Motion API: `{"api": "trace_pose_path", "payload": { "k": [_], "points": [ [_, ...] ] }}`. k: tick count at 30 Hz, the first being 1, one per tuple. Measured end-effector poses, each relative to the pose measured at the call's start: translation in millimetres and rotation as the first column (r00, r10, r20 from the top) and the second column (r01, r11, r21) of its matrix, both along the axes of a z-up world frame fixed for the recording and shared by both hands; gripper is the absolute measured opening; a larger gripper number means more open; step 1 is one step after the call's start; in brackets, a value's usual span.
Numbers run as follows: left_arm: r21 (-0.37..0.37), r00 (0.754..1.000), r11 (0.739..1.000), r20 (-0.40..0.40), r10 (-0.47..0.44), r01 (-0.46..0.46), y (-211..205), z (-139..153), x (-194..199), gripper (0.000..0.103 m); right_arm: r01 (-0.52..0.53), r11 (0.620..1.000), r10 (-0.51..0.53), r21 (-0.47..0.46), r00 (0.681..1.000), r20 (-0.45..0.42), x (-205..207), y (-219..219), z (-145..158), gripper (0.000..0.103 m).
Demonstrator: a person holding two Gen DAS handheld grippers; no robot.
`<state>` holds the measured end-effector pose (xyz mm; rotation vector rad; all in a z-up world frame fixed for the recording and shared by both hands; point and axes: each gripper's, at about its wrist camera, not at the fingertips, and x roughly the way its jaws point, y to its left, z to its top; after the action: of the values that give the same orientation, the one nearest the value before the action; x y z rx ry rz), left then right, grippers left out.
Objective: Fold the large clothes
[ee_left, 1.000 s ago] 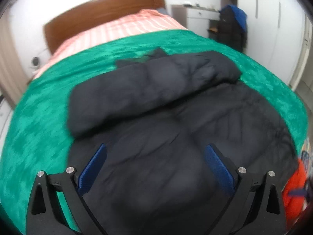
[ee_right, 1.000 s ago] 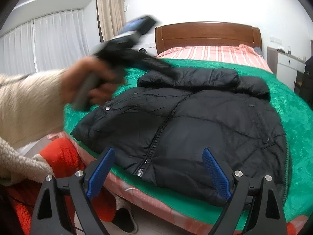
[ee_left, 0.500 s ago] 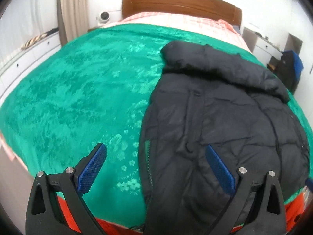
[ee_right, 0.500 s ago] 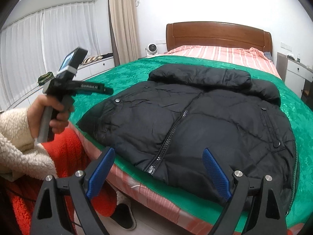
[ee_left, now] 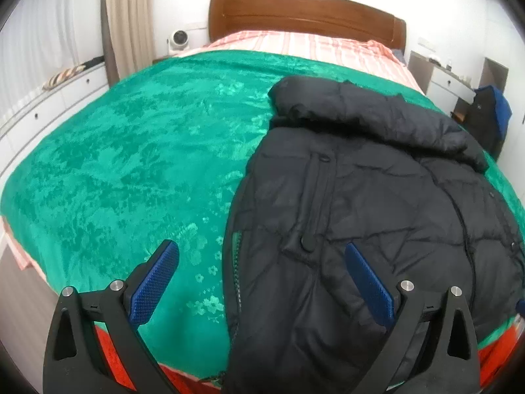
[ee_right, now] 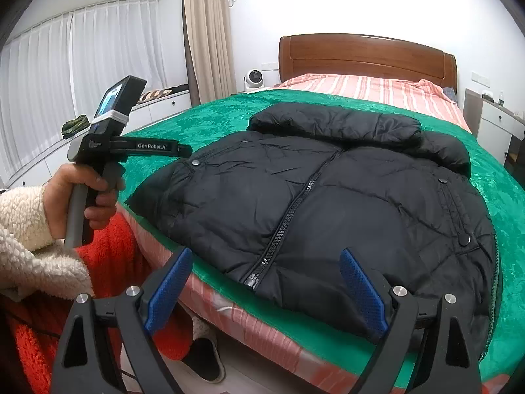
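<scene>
A black puffer jacket (ee_right: 328, 197) lies front up and zipped on the green bedspread (ee_right: 216, 118), its hood towards the headboard and its hem at the bed's near edge. In the left wrist view the jacket (ee_left: 377, 213) fills the right half. My left gripper (ee_left: 261, 252) hangs open just above the jacket's left edge, holding nothing. From the right wrist view that left gripper (ee_right: 186, 149) is seen side on in a hand, level with the jacket's left shoulder. My right gripper (ee_right: 265, 257) stands open over the hem near the zipper's lower end, empty.
A wooden headboard (ee_right: 367, 55) and striped sheet (ee_right: 361, 88) are at the far end. A white fan (ee_right: 254, 77) stands left of the headboard, white drawers (ee_right: 492, 124) to the right. The person's cream sleeve (ee_right: 26, 229), red trousers (ee_right: 108, 249) and a slipper (ee_right: 203, 358) are at the bed's near-left corner.
The left gripper has swung from above the jacket's middle to its left edge and sunk a little, rolling as it went. The right gripper has stayed put. Both remain open.
</scene>
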<state>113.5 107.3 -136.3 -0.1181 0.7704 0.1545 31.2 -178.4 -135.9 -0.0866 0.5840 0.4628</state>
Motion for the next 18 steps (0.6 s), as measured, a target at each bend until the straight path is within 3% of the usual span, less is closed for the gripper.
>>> {"api": "trace_pose_path", "payload": {
  "k": [18],
  "points": [
    [0.01, 1.0, 1.0, 0.029, 0.012, -0.012, -3.6, 8.2, -3.8, 0.101, 0.004, 1.0, -0.004, 0.005, 1.0, -0.005, 0.6, 0.3, -1.6, 0.09]
  ]
}}
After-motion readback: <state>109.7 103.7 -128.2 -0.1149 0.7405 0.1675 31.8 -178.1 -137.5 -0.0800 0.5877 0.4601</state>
